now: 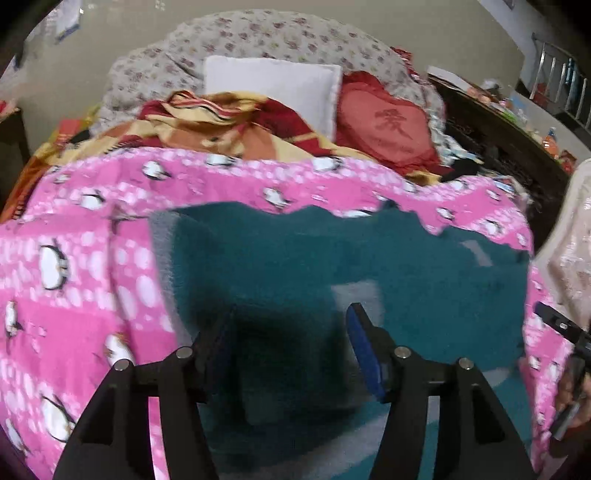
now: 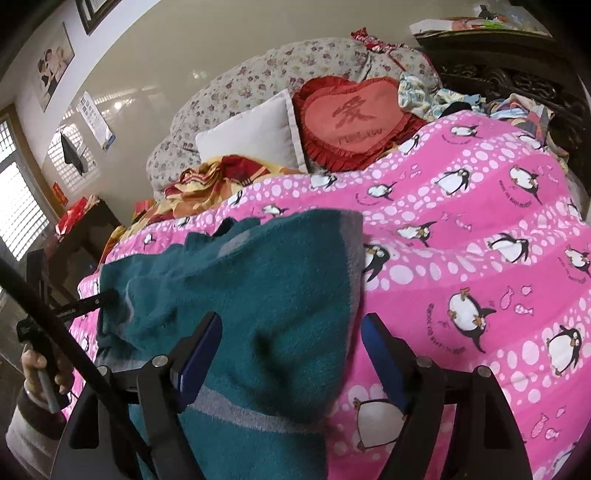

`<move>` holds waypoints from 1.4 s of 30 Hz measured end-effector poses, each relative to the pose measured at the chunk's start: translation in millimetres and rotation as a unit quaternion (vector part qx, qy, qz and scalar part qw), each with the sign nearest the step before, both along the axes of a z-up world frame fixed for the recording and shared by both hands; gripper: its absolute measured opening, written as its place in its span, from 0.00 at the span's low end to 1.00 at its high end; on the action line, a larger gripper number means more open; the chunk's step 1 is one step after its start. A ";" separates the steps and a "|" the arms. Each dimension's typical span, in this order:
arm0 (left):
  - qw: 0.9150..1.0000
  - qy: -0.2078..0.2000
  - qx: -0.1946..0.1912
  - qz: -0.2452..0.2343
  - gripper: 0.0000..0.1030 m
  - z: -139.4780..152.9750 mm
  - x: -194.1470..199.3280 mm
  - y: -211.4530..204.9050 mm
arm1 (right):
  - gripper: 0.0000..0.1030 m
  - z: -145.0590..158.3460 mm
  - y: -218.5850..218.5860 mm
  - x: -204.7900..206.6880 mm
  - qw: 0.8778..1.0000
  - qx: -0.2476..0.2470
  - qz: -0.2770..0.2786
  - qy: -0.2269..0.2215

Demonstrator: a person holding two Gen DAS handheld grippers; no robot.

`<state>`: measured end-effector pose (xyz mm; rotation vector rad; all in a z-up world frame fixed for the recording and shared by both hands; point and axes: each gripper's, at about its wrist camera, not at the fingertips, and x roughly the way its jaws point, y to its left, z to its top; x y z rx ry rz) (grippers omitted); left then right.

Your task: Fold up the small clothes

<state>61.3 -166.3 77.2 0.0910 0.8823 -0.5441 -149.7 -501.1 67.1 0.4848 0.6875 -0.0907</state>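
Observation:
A teal knitted garment [image 1: 314,266] with grey trim lies on the pink penguin quilt [image 1: 74,266]. In the right wrist view the garment [image 2: 258,295] is partly folded, its grey edge running down the right side. My left gripper [image 1: 291,332] is open just above the garment's near part, holding nothing. My right gripper [image 2: 291,339] is open, jaws wide either side of the garment's near right edge. The left gripper's tip [image 2: 107,295] shows at the garment's left edge. The right gripper's tip [image 1: 554,321] shows at the far right.
The quilt [image 2: 480,258] covers a bed. Behind it lie a white pillow [image 1: 273,88], a red heart cushion [image 1: 380,125], a red-and-yellow blanket [image 1: 221,122] and a floral duvet [image 1: 277,33]. A dark carved headboard [image 1: 498,147] stands at right.

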 end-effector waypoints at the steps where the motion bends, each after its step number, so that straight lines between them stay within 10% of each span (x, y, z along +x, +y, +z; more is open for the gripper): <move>1: 1.000 0.005 0.002 0.013 0.57 -3.1 6.6 7.1 | 0.80 -0.9 0.5 0.0 1.000 0.001 0.001 0.001; 11: 0.998 -0.010 -0.048 -0.029 0.57 13.0 -11.4 19.9 | 0.81 -3.0 -0.7 1.3 1.000 0.015 -0.001 -0.002; 15: 0.999 -0.032 -0.011 -0.037 0.62 16.0 -12.7 5.7 | 0.81 -4.0 2.2 0.6 1.000 0.015 0.002 0.001; 22: 0.999 0.023 -0.006 -0.032 0.62 -11.8 1.8 1.5 | 0.81 -2.1 2.7 -1.0 1.000 0.010 0.003 -0.003; 26: 0.998 -0.020 0.016 -0.050 0.13 -3.9 -11.1 -10.3 | 0.81 -4.6 0.2 1.2 1.000 0.012 -0.002 0.001; 42: 0.994 -0.063 -0.057 0.071 0.07 61.9 15.4 49.6 | 0.81 10.8 -20.9 25.6 0.999 -0.003 -0.032 -0.006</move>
